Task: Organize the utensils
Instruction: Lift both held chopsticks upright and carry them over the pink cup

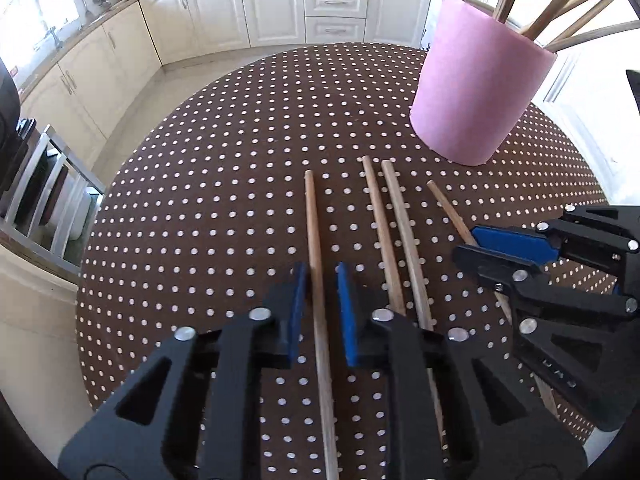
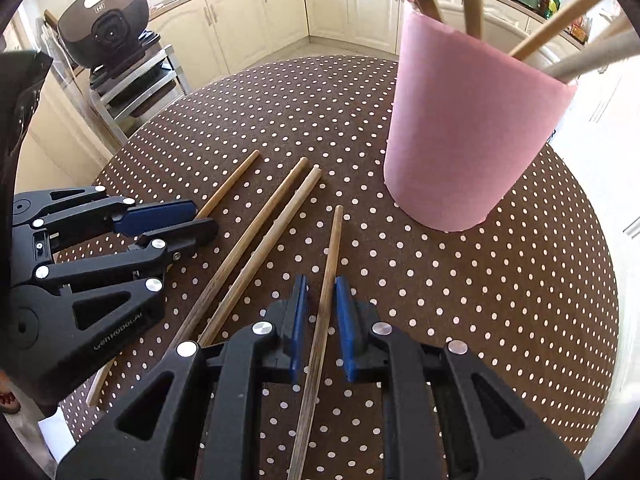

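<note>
Several wooden sticks lie side by side on the brown dotted tablecloth point(image 1: 224, 184). My left gripper point(image 1: 322, 276) is open, its blue pads on either side of the leftmost stick point(image 1: 314, 232), not clamping it. My right gripper point(image 2: 321, 288) is open around the rightmost stick point(image 2: 332, 248), with gaps on both sides. Two more sticks point(image 1: 386, 216) lie between them. A pink cylindrical holder point(image 1: 476, 84) stands upright at the far right with several wooden utensils in it; it also shows in the right wrist view point(image 2: 468, 128). Each gripper appears in the other's view: the right point(image 1: 472, 246), the left point(image 2: 200, 216).
The round table's edge point(image 1: 120, 168) curves close on the left and far side. Cream kitchen cabinets point(image 1: 272, 4) line the back. A metal shelf rack point(image 2: 132, 80) with a dark round appliance point(image 2: 104, 16) stands left of the table.
</note>
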A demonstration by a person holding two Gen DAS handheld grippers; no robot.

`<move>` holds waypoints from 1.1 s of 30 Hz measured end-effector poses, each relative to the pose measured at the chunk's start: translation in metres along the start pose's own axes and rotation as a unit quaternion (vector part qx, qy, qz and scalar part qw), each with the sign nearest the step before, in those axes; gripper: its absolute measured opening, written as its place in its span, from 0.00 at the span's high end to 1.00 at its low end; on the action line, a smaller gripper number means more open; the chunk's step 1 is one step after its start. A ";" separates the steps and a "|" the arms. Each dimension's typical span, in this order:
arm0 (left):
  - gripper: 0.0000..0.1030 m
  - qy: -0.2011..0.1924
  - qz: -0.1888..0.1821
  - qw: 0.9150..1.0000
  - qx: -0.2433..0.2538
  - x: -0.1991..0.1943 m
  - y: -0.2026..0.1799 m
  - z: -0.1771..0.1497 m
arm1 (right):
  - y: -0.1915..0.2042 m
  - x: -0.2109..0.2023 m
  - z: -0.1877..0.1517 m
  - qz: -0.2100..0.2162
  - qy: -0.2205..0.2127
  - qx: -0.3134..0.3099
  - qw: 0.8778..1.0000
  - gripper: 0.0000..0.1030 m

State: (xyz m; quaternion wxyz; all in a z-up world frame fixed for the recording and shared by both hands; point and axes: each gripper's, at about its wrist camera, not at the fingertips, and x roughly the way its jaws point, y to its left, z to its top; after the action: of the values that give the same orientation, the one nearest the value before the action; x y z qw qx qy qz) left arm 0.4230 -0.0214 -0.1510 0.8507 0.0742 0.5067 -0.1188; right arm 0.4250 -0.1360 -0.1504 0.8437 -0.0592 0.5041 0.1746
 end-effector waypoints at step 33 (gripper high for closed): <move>0.95 -0.190 0.000 0.982 0.019 -0.222 -0.050 -0.049 | 0.034 -0.207 -0.051 0.002 -0.237 -0.009 0.971 0.96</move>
State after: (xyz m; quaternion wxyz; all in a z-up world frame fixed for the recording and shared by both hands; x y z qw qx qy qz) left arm 0.2664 -0.0297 0.0205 0.9296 0.0666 0.3339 -0.1408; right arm 0.2818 -0.1671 0.0081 0.9383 -0.0232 0.2882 0.1896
